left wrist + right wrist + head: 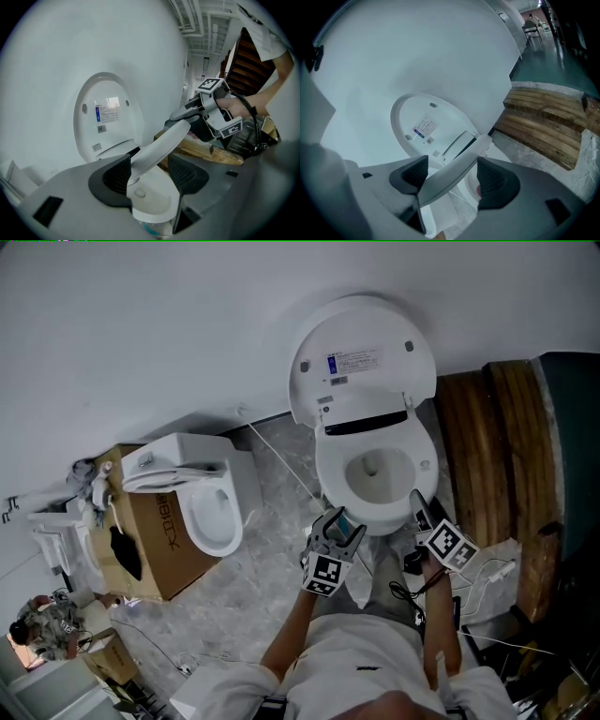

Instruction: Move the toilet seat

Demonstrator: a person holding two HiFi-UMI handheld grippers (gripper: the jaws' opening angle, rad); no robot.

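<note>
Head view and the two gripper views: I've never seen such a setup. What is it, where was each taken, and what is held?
No robot: a person holds a two-jaw gripper in each hand. The head view looks down from a camera on the person's head; each gripper view looks along that gripper's jaws. The left gripper is closed on the front of the white oval toilet seat; the right gripper has the seat between open jaws. The white toilet lid stands up against the wall. On the grey floor, a second white toilet sits on a brown cardboard box, and wooden pallets lie at the right.
</note>
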